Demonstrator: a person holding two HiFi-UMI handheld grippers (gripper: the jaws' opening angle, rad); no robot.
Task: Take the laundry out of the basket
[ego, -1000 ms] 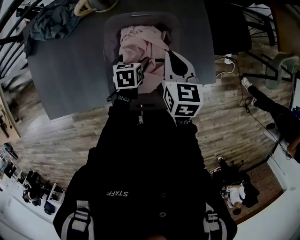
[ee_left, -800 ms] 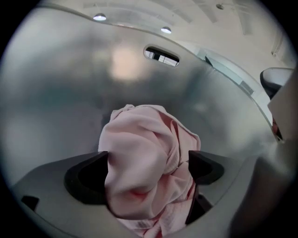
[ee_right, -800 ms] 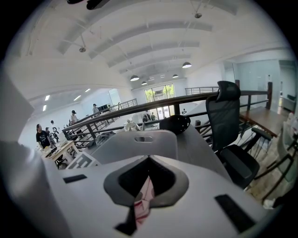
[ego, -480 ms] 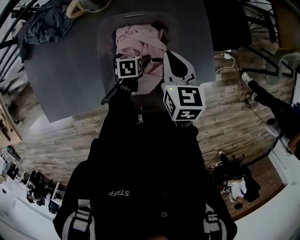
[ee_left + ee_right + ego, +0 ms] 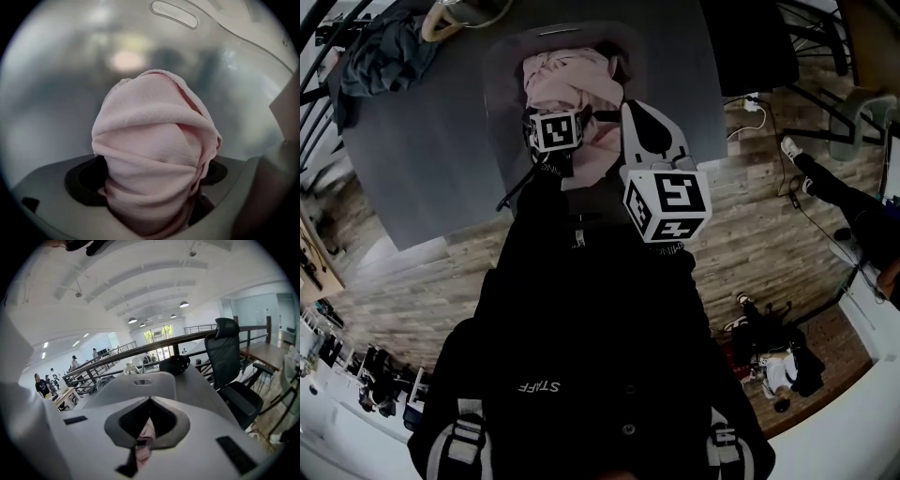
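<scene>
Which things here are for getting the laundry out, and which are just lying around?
For the job: pink laundry, grey basket, left gripper (jaws just opened, pink cloth between them).

Just lying about: blue-grey clothes on the table, black office chair, white plug and cable on the floor.

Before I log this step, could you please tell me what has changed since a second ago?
The left claw has sunk deeper into the basket, onto the pink laundry. Its jaws have just been opening, with the cloth bunched between them, not yet gripped. The right claw, basket and table stayed put.
</scene>
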